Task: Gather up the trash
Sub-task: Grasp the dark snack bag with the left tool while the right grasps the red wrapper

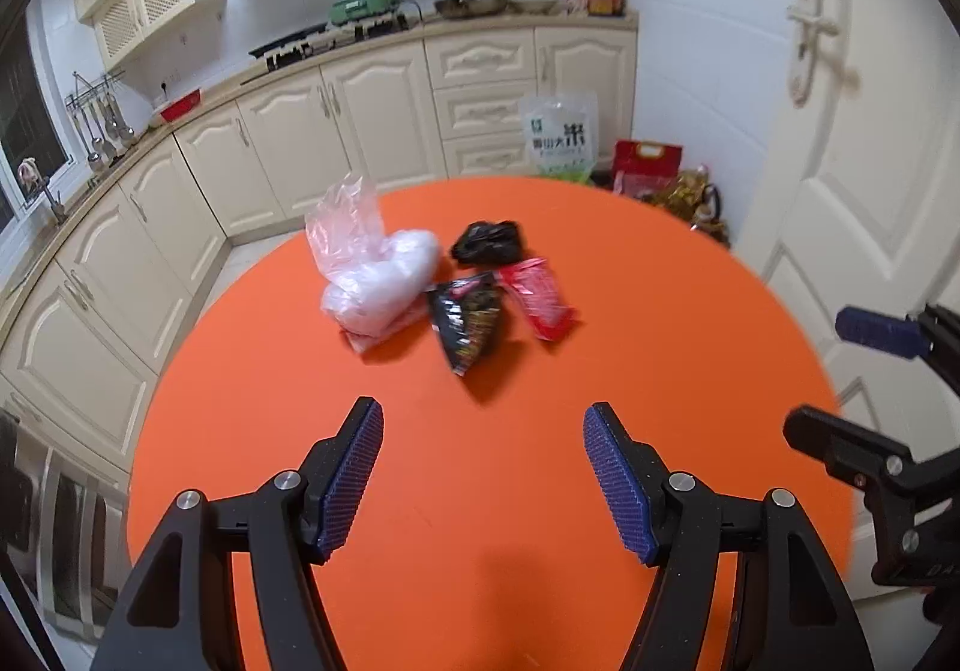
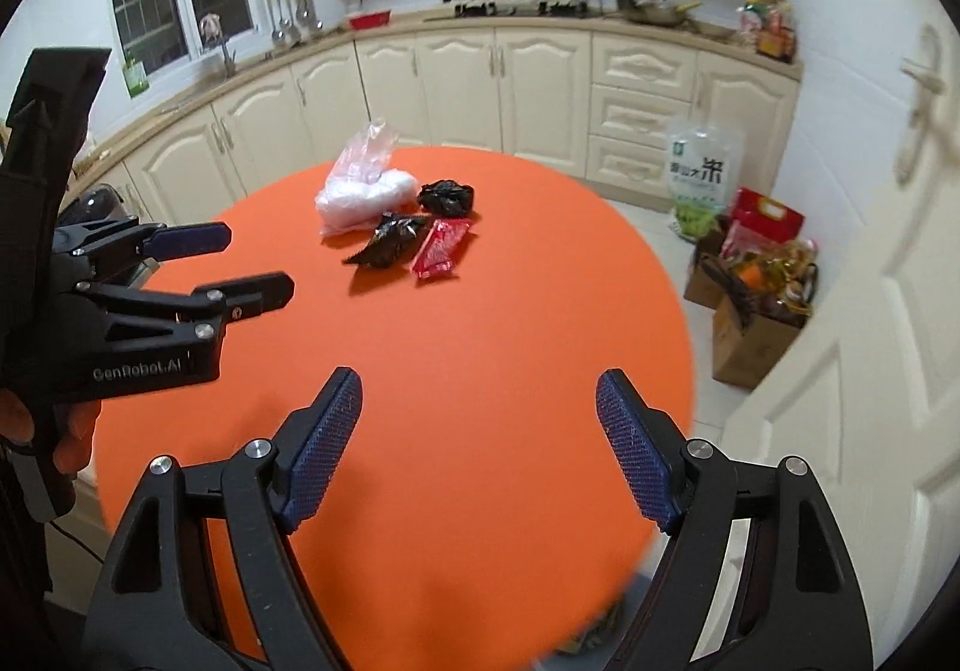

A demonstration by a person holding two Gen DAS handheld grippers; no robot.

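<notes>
Several pieces of trash lie together on the far half of a round orange table (image 1: 480, 491) (image 2: 510, 341): a clear plastic bag (image 1: 372, 269) (image 2: 366, 185) with white stuff inside, a crumpled black bag (image 1: 487, 242) (image 2: 447, 197), a black snack wrapper (image 1: 465, 323) (image 2: 390, 245) and a red wrapper (image 1: 537, 296) (image 2: 441, 248). My left gripper (image 1: 483, 425) (image 2: 252, 263) is open and empty, short of the pile. My right gripper (image 2: 480, 401) (image 1: 840, 377) is open and empty, further back on the right.
Cream kitchen cabinets (image 1: 288, 149) and a counter with a stove (image 1: 336, 38) run behind the table. A rice bag (image 1: 561, 137) (image 2: 702, 179), a red bag (image 2: 768, 221) and cardboard boxes (image 2: 750, 335) stand on the floor by a white door (image 1: 840, 131).
</notes>
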